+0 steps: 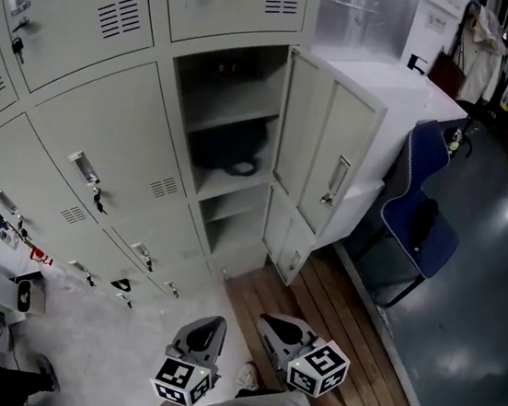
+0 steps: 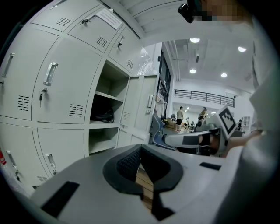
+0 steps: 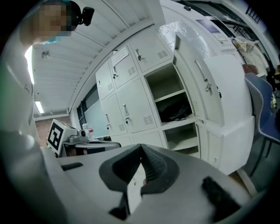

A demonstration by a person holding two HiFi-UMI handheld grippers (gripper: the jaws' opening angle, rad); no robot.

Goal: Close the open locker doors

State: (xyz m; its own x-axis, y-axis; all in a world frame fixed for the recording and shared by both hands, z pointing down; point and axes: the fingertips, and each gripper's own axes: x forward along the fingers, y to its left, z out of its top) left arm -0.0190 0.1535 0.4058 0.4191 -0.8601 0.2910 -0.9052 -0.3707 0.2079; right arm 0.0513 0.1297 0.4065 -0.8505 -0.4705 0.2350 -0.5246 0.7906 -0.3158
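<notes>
Head view: the left gripper [image 1: 208, 329] and right gripper [image 1: 268, 325] are held low and close to the person's body, side by side, pointing toward the lockers [image 1: 106, 131] and well apart from them. At the bank's right end, the upper door [image 1: 324, 151] and lower door [image 1: 285, 234] stand open beside a blue chair [image 1: 419, 219].

Left gripper view: the jaws are pressed together with nothing between them.

Right gripper view: the jaws are likewise together and empty, and they face the open compartments.

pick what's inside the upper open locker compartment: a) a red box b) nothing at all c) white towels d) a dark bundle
d: a dark bundle lies on a shelf inside the upper open compartment, just left of its open door.
</notes>
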